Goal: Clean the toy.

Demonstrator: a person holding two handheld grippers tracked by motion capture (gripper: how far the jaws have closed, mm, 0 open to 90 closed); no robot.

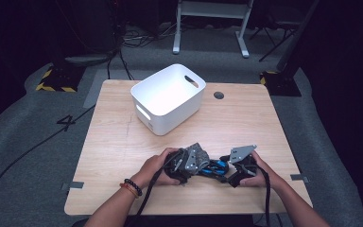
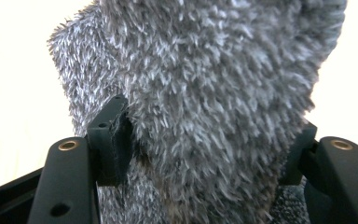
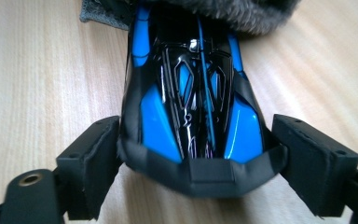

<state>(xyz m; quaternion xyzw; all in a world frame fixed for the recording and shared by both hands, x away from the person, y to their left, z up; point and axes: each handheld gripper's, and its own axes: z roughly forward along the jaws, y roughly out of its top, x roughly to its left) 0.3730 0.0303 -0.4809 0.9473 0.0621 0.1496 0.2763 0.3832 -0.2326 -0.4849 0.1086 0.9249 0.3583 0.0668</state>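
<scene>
One white bin [image 1: 168, 98] sits far on the table [image 1: 113, 142], seemingly empty. Near the front edge, the left gripper [image 1: 182, 168] pinches a soft, light, fuzzy grey sock [image 2: 205, 93]. The right gripper [image 1: 238, 170] clamps a hard, glossy, likely slippery blue toy car [image 3: 196, 112] at its flanks.
</scene>
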